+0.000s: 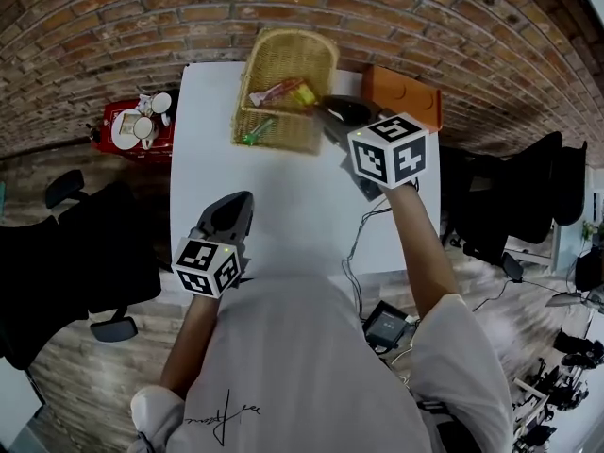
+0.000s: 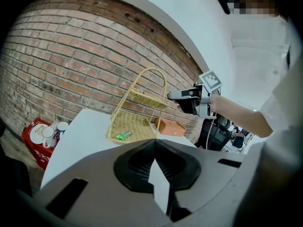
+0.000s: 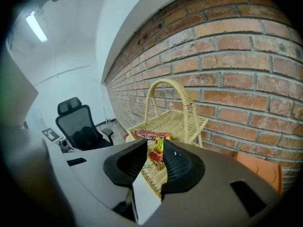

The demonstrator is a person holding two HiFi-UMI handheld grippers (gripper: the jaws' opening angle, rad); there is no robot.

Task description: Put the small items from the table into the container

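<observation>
Small items [image 1: 283, 92] show only in the wicker basket [image 1: 293, 125] at the far edge of the white surface [image 1: 283, 215]; none shows on the bare white top in the head view, so the task looks close to done.

Nearest the person, the left tongs [image 1: 236, 206] hang low over the near left part of the surface; the left gripper view shows their jaws pressed together with nothing between them [image 2: 155, 143]; they look parked and idle.

Further out, the right tongs [image 1: 332, 108] are raised just beside the basket's near right corner, pointing down at it; in the right gripper view their jaws stand apart [image 3: 155, 145] and the pads press on nothing.

Seen through that gap, a red packet [image 3: 151, 135] and a yellow packet [image 3: 157, 148] lie in the basket beyond; a green piece [image 1: 253, 137] lies at its near left corner.

The step in hand reads as a drop into the basket with the jaws let go; the next move calls for drawing the right tongs back without catching the tall handle [image 3: 166, 98], then checking the surface for anything left.

Beyond the basket's right side sits an orange box [image 1: 406, 92], against the brick wall [image 1: 113, 26].
</observation>
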